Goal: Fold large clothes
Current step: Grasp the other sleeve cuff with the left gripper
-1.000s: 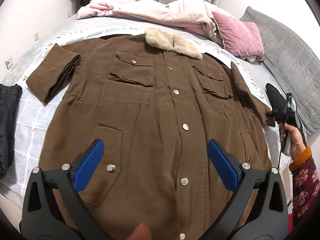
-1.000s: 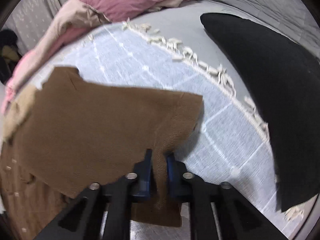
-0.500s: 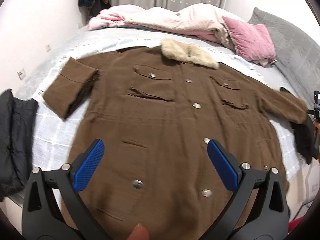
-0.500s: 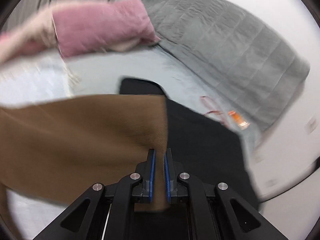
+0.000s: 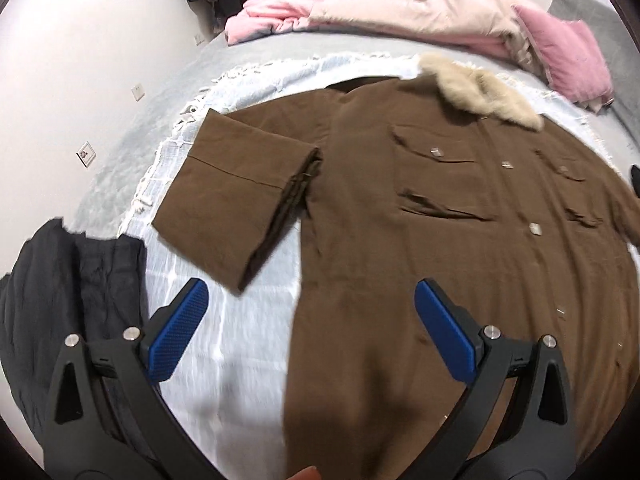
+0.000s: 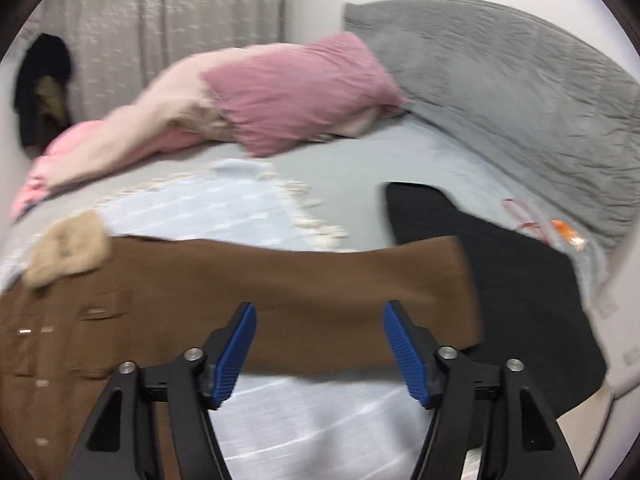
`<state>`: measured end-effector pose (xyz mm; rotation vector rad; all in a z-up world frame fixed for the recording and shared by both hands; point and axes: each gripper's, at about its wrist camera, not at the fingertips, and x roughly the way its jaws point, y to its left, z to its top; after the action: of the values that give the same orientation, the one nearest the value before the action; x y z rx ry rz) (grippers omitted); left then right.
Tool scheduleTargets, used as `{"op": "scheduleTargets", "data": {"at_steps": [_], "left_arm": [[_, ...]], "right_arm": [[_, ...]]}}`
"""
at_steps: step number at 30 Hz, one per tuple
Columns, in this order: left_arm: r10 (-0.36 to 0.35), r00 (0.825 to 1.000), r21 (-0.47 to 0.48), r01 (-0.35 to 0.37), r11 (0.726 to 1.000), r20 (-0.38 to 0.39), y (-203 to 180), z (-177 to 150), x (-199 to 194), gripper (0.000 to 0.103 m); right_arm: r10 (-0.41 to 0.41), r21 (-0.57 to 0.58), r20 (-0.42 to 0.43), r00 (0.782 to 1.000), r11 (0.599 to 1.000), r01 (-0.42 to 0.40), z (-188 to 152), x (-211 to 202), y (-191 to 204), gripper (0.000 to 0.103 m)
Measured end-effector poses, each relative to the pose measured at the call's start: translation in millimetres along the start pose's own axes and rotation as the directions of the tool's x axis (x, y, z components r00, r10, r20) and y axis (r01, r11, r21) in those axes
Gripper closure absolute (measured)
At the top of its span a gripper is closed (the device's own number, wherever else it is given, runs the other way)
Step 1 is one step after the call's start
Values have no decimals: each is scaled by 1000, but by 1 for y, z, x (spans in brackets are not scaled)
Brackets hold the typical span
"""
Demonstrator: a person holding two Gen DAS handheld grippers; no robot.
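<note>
A large brown coat [image 5: 440, 240] with a beige fur collar [image 5: 480, 88] lies face up and buttoned on a pale blue blanket [image 5: 248, 344] on the bed. Its left sleeve [image 5: 244, 196] is bent back on the blanket. My left gripper [image 5: 312, 332] is open and empty above the coat's lower left edge. In the right wrist view the coat's other sleeve [image 6: 340, 280] lies stretched out to the right, its cuff over a black garment [image 6: 520, 280]. My right gripper [image 6: 320, 348] is open and empty just above that sleeve.
A dark folded garment [image 5: 60, 300] lies at the bed's left edge. Pink and cream bedding [image 5: 400, 16] and a pink pillow [image 6: 296, 92] are piled at the head. A grey quilted headboard [image 6: 520, 100] stands at the right. An orange item [image 6: 568, 232] lies near it.
My right gripper pulled the sleeve out to the right, then opened and let it go. My left gripper view has swung left toward the bent sleeve.
</note>
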<state>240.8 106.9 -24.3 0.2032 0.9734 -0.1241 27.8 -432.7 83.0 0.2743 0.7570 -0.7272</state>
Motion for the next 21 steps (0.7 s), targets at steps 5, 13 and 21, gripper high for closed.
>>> {"op": "scheduleTargets", "data": {"at_steps": [5, 13, 21], "left_arm": [[73, 997, 23, -72, 997, -39, 9, 21, 55, 1], [74, 995, -10, -75, 997, -73, 14, 41, 94, 4], [62, 996, -80, -67, 995, -67, 27, 54, 112, 22]], "right_arm": [[177, 33, -46, 983, 984, -175, -31, -16, 75, 30], [306, 11, -103, 947, 952, -306, -72, 1, 150, 30], [293, 117, -222, 930, 955, -273, -104, 41, 140, 30]]}}
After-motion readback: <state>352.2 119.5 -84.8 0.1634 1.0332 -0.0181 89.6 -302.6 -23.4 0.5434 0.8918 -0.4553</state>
